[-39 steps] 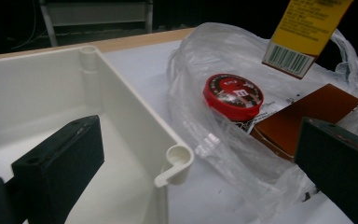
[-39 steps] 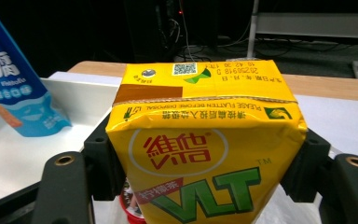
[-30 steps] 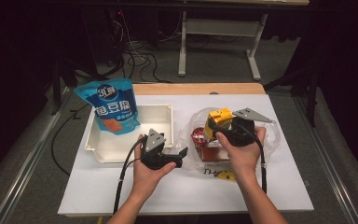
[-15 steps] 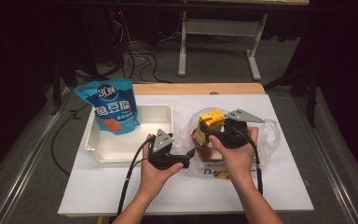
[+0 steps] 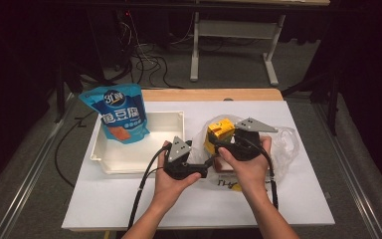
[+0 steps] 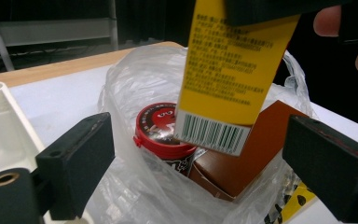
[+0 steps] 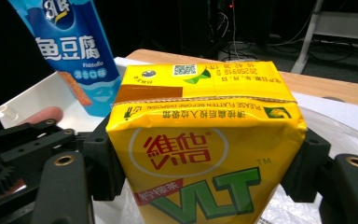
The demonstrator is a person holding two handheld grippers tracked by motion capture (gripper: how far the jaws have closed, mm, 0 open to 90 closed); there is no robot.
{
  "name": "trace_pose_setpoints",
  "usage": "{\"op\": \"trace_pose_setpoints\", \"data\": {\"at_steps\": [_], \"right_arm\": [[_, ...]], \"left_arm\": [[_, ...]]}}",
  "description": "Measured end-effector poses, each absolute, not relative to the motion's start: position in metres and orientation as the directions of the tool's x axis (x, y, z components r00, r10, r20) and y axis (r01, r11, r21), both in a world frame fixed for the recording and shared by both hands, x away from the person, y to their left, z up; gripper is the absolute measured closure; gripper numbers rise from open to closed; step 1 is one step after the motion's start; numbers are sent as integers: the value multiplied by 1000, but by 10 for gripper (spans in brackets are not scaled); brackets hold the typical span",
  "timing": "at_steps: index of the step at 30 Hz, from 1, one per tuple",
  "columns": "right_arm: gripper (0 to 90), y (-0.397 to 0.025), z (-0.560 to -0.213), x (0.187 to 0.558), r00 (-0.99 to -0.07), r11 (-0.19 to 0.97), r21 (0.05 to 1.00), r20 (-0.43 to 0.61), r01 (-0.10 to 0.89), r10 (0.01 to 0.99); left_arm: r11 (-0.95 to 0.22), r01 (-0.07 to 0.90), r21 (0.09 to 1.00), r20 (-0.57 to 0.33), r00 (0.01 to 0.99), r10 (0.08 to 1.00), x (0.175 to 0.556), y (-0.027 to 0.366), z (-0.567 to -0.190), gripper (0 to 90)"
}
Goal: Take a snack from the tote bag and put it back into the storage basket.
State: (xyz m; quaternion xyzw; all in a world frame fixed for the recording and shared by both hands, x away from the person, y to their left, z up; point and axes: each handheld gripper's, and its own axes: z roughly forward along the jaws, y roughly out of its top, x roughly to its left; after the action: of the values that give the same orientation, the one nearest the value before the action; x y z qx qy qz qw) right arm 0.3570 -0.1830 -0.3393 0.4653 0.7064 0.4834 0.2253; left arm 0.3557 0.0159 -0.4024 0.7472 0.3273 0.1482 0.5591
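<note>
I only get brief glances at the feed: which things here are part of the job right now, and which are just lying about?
In the job:
yellow drink carton, clamped in the right gripper
clear plastic bag
left gripper, open at the bag's mouth

Lying about:
red-lidded tub and brown box inside the bag
blue snack pouch
white tray

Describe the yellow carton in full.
The carton is a yellow paper drink box with a red and green logo, a QR code and date print on its folded top, and a barcode on one side. The right gripper clamps its sides, holding it above the open plastic bag.
</note>
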Motion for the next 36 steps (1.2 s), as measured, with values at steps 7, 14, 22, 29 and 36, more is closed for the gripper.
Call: {"op": "trace_pose_setpoints", "data": {"at_steps": [7, 14, 22, 29, 36], "right_arm": [[306, -177, -340, 355, -483, 107, 891, 135, 441, 865], [306, -169, -341, 353, -511, 120, 889, 140, 443, 848], [306, -160, -343, 352, -538, 135, 886, 142, 443, 831], [303, -158, -343, 352, -556, 135, 888, 151, 440, 817], [276, -161, -344, 353, -578, 137, 896, 150, 423, 802]], "left_arm": [[-155, 313, 937, -141, 746, 651, 356, 11, -402, 157], [-176, 287, 942, -99, 736, 670, 355, 7, -402, 235], [-170, 287, 943, -104, 738, 667, 357, 7, -401, 274], [-145, 286, 947, -127, 748, 652, 357, 12, -400, 434], [-130, 295, 947, -145, 750, 646, 354, 14, -400, 498]]}}
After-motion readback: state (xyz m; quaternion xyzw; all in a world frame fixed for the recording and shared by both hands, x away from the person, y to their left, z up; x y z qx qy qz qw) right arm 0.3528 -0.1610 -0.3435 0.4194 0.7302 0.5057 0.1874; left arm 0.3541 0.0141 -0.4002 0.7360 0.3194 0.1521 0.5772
